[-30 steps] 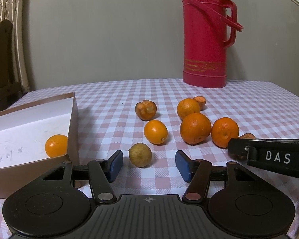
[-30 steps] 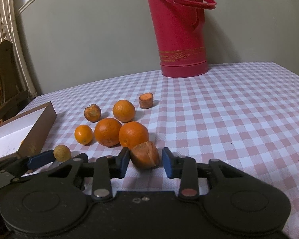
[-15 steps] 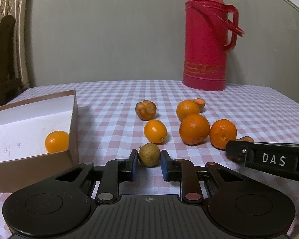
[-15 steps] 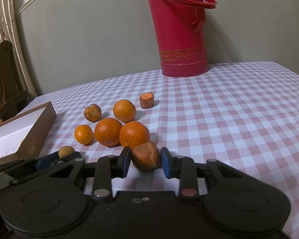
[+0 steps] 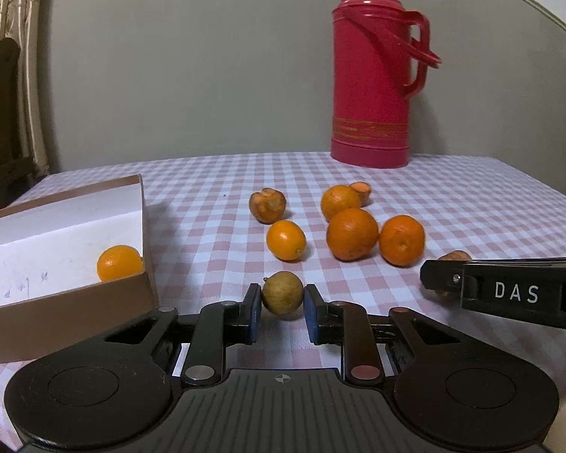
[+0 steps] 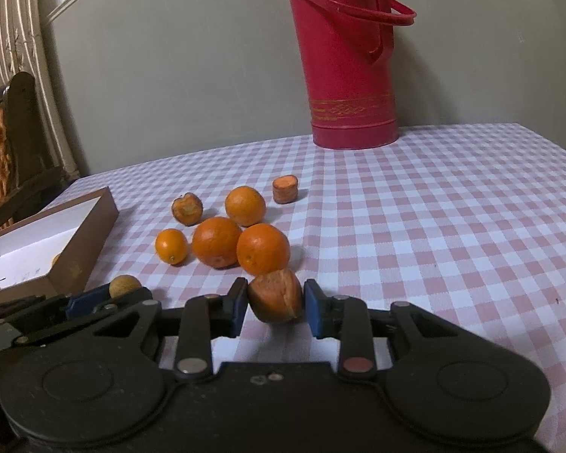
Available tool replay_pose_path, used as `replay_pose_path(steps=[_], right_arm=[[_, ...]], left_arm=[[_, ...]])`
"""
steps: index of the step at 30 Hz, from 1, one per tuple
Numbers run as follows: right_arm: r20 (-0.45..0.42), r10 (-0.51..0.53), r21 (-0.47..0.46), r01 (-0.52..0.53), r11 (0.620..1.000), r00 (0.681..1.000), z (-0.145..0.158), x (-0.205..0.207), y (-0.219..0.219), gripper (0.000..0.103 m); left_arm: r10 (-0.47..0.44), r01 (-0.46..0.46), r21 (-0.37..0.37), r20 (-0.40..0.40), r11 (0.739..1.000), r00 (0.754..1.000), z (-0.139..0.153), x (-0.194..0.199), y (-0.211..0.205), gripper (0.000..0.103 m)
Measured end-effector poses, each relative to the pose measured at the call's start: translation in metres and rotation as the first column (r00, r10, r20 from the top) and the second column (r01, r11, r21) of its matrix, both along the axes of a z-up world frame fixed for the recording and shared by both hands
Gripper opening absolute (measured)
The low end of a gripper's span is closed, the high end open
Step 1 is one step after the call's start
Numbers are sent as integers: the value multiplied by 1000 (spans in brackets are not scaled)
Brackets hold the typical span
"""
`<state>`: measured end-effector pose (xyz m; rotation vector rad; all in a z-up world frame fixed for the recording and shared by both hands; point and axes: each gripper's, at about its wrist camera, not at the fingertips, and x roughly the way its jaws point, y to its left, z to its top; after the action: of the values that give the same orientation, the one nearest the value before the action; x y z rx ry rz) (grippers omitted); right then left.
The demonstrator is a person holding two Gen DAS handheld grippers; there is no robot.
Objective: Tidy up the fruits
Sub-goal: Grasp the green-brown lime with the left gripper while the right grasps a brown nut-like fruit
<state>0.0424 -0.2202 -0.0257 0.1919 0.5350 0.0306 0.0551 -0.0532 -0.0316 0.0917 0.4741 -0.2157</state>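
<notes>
My left gripper [image 5: 282, 307] is shut on a small yellow-brown round fruit [image 5: 282, 293] and holds it just above the checked tablecloth. My right gripper [image 6: 274, 302] is shut on a shrivelled brown-orange fruit [image 6: 275, 295], also lifted slightly. Several oranges [image 5: 352, 233] lie in a group mid-table, with a small orange [image 5: 286, 240], a damaged fruit [image 5: 267, 205] and a cut piece [image 6: 285, 189]. A brown cardboard box [image 5: 62, 291] at the left holds one orange [image 5: 119, 262].
A tall red thermos [image 5: 373, 71] stands at the back of the table near the wall. A dark wooden chair [image 6: 15, 143] stands at the left beyond the table edge. The right gripper's side [image 5: 509, 294] juts into the left wrist view.
The left gripper closed on the yellow-brown fruit and raised it. The right gripper tightened on the shrivelled fruit and lifted it slightly.
</notes>
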Motion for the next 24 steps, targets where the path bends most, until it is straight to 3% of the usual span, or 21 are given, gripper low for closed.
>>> replay_pose_path(steps=[8,24], right_arm=[[-13,53,17,-53,998,999,4,-17,4,23],[50,198,13,-199,980,979,18,-41,35,23]], left_arm=[[-10,10,-18,-14,1000,1000,5,-15,15,24],[-10,10,-25,21,1000,1000,24,-44,56,24]])
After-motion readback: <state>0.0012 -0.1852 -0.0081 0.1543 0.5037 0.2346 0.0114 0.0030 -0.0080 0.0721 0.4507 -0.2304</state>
